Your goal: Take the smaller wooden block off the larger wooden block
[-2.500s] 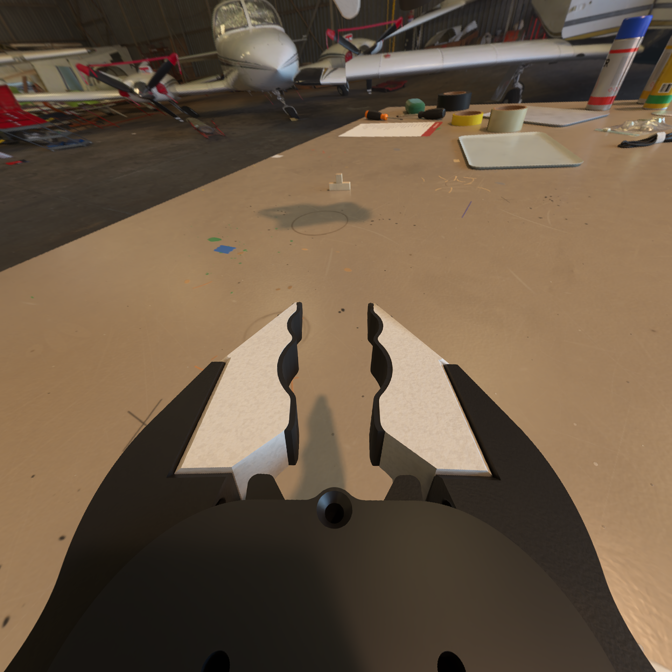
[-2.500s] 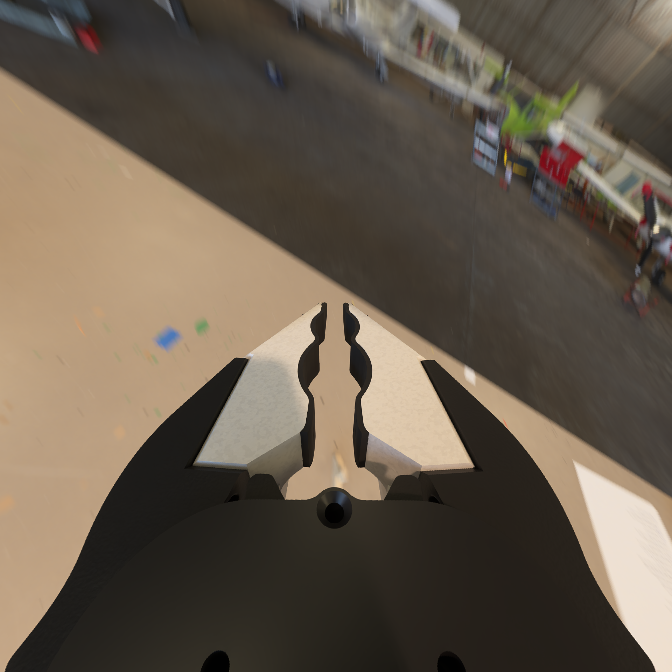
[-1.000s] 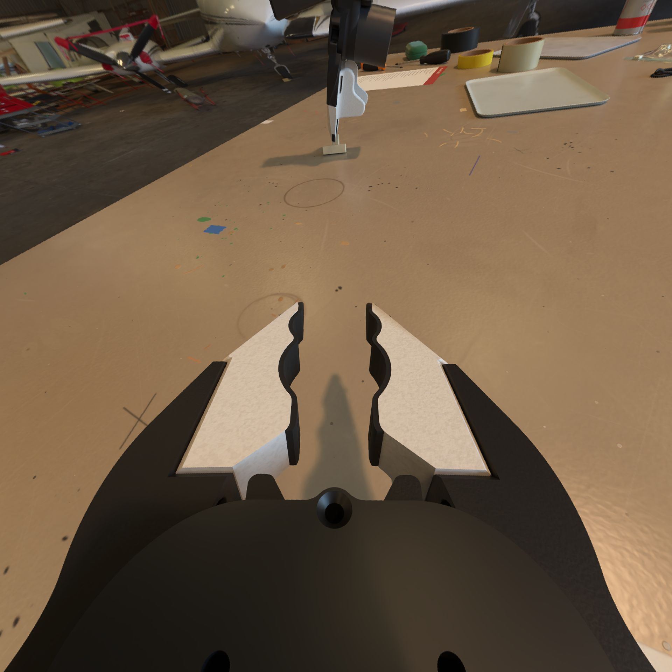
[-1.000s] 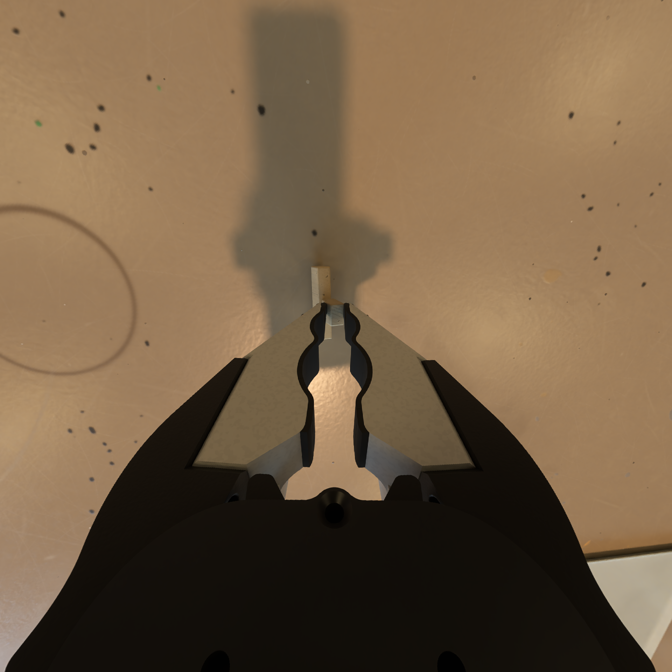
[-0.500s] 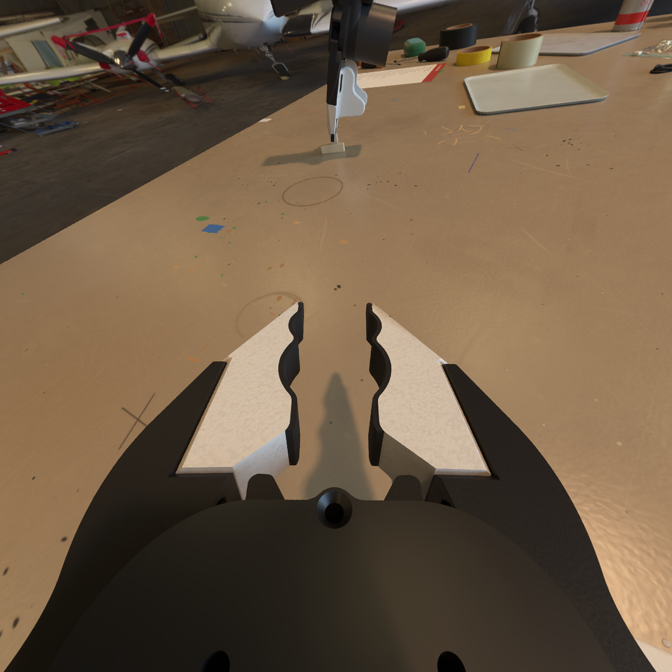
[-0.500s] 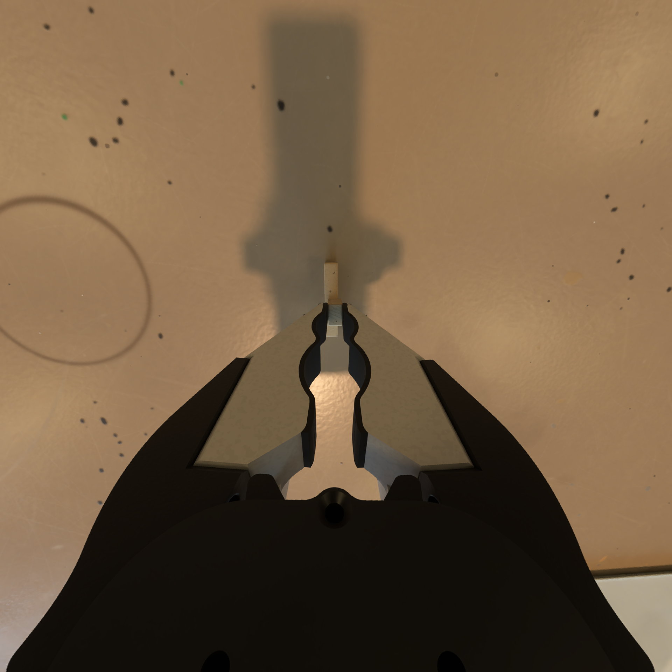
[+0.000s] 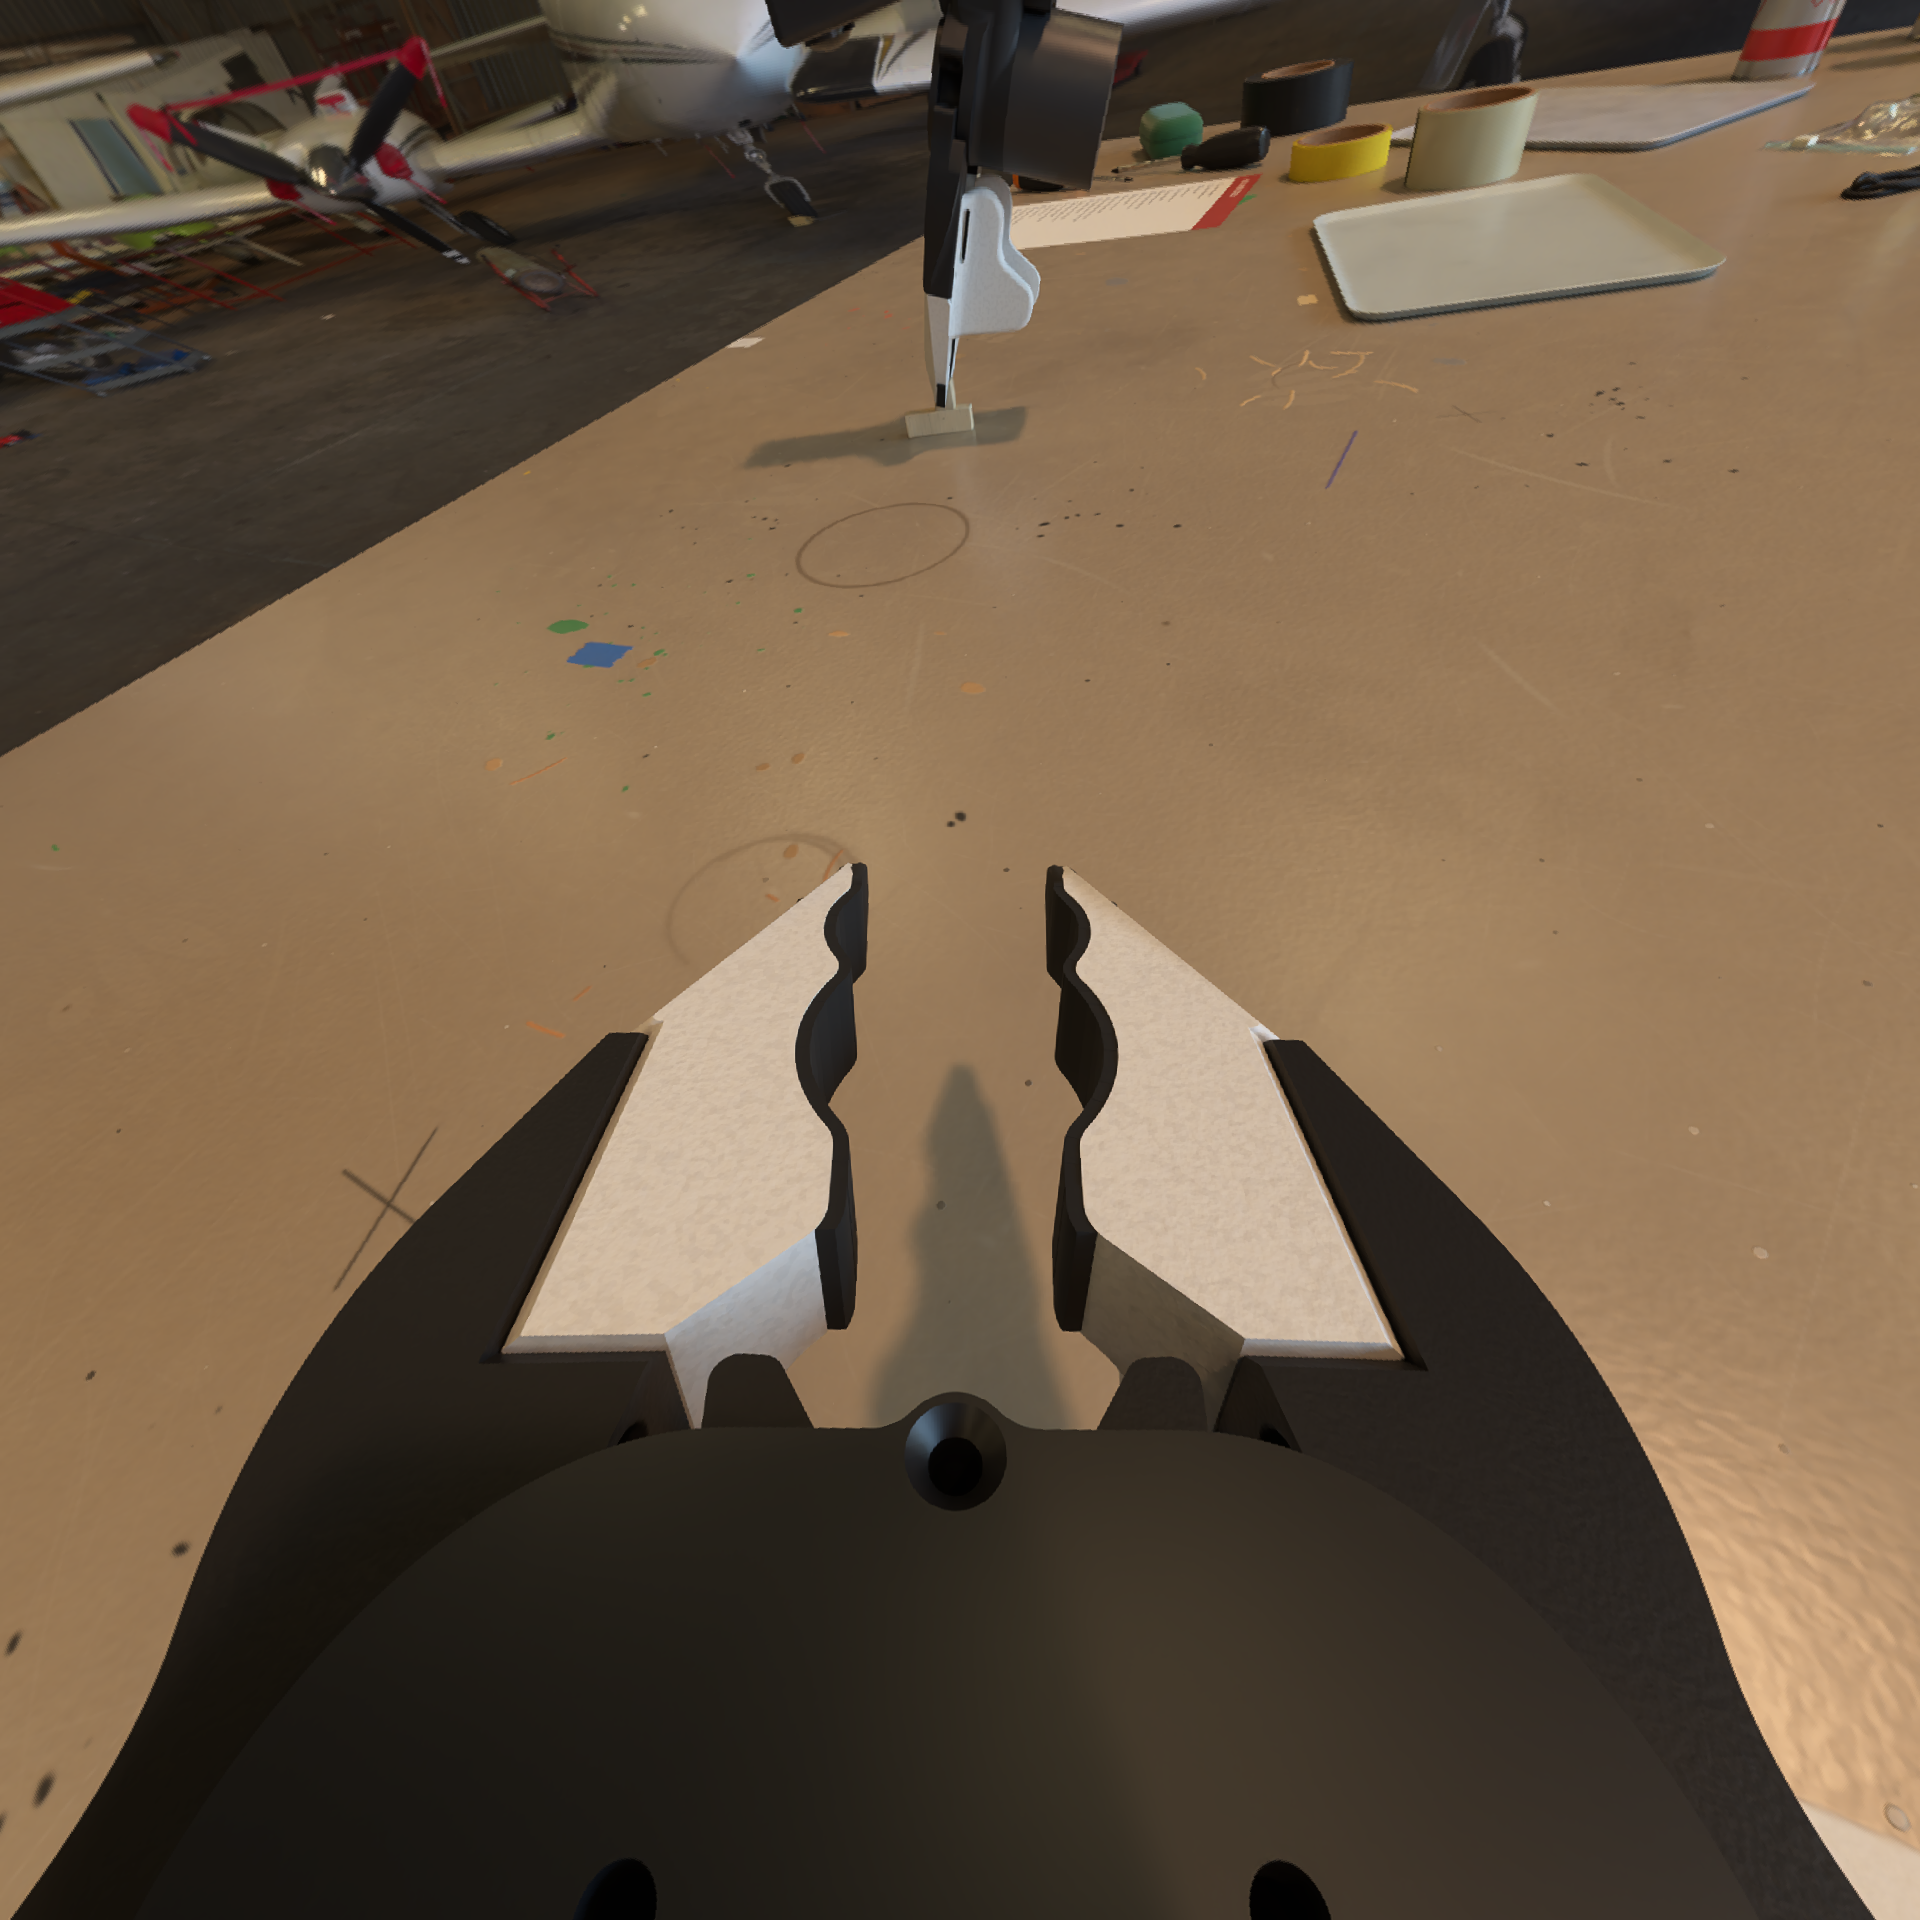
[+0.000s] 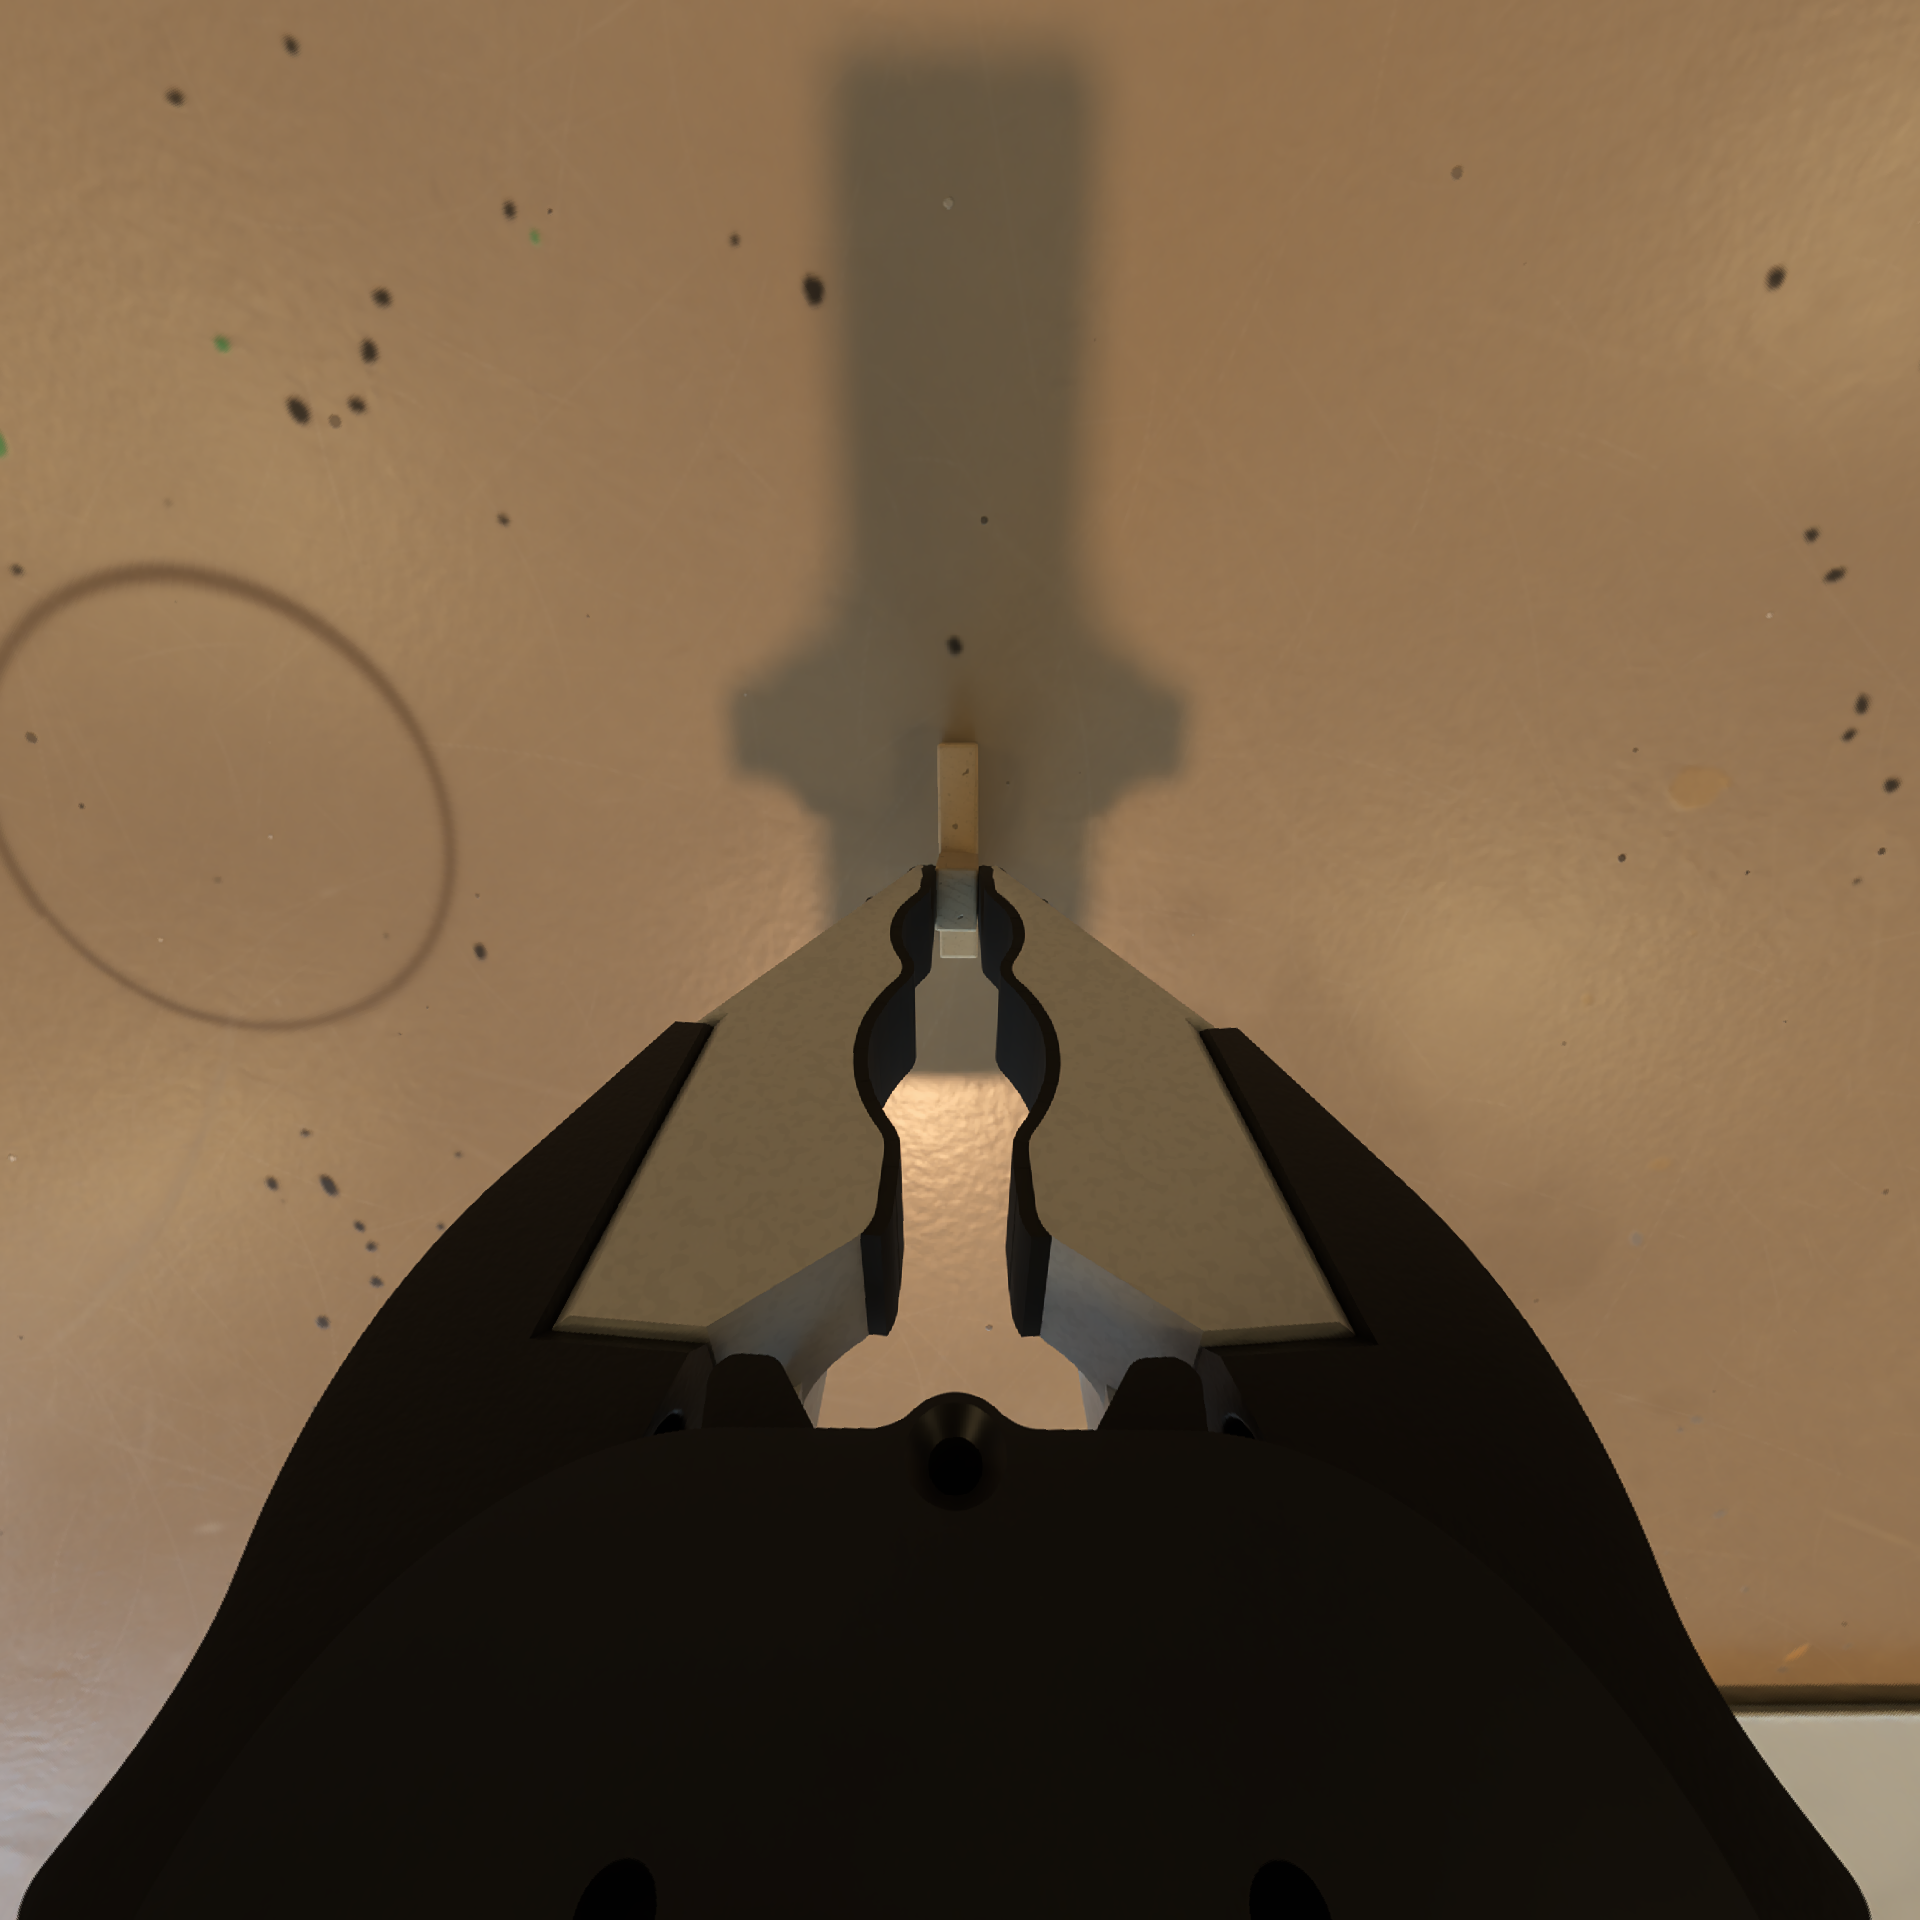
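- Left gripper (image 7: 954,883): hovers low over bare worktop (image 7: 1351,831), jaws parted wide, nothing between them. No change vs 0.5 s ago; it's idle.
- Far ahead of it, right gripper (image 7: 943,390) stands tip-down on the blocks.
- Right gripper (image 8: 956,883), own view: jaws narrowed to a slim gap, small block (image 8: 956,942) sits between the tips. Looks pinched, but contact not certain.
- Just beyond the tips: big block (image 8: 957,795) flat on worktop, sticking out ahead.
- Change vs 1 s ago: view drifted a bit, ring mark (image 8: 223,795) to the left shifted; gap about same.
- Meaning, prob.: grip set, lift not begun; small block isn't off yet.
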